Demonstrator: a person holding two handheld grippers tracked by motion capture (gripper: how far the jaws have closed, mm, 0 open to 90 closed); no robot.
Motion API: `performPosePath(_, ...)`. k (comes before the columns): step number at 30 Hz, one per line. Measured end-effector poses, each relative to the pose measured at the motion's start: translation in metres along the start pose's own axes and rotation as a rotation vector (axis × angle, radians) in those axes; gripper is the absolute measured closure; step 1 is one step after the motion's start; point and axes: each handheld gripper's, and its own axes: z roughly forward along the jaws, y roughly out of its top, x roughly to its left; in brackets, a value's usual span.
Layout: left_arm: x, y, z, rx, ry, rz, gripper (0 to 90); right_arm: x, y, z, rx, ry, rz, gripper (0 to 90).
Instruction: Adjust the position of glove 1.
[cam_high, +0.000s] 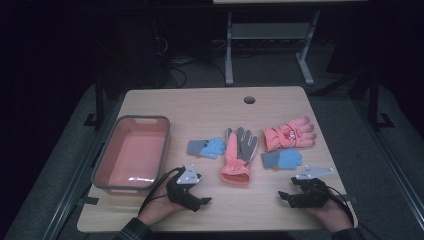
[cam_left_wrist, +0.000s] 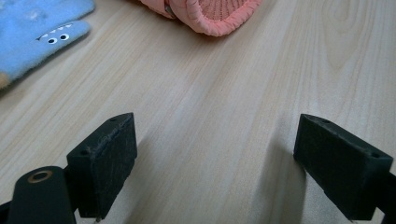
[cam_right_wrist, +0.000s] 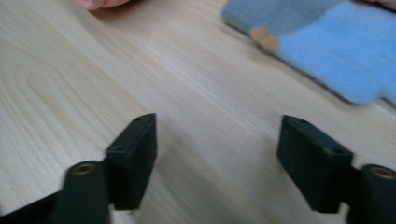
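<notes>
Four gloves lie mid-table (cam_high: 210, 107): small blue glove (cam_high: 207, 147), long salmon-grey glove (cam_high: 237, 155), pink ski glove (cam_high: 288, 134), second blue glove (cam_high: 281, 159). Pink bin (cam_high: 131, 152) at left, nothing in it. Left gripper (cam_high: 204, 201) rests low near front edge, just right of bin, jaws spread wide, holding nothing; salmon cuff (cam_left_wrist: 215, 14) ahead of it, blue glove off to its left. Right gripper (cam_high: 283, 196) at front right, jaws wide apart too, nothing between them, just bare wood. Second blue glove lies near, ahead of right gripper, not touching.
</notes>
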Motion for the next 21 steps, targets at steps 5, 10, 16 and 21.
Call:
performPosePath(5,-0.001,0.0,0.001,-0.004,0.0,-0.006,12.5,-0.001,0.006,-0.005,0.007,-0.02,0.008,53.5)
performPosePath(10,-0.001,0.0,0.001,-0.004,-0.001,-0.007,12.5,-0.004,0.01,-0.008,-0.008,0.004,0.031,67.6)
performPosePath(16,-0.001,0.0,0.001,-0.006,-0.001,-0.007,12.5,-0.012,0.021,-0.005,-0.016,0.018,0.044,89.9)
performPosePath(21,-0.001,0.0,0.001,-0.007,-0.002,-0.01,12.5,-0.014,0.029,0.002,-0.006,-0.01,0.053,90.0)
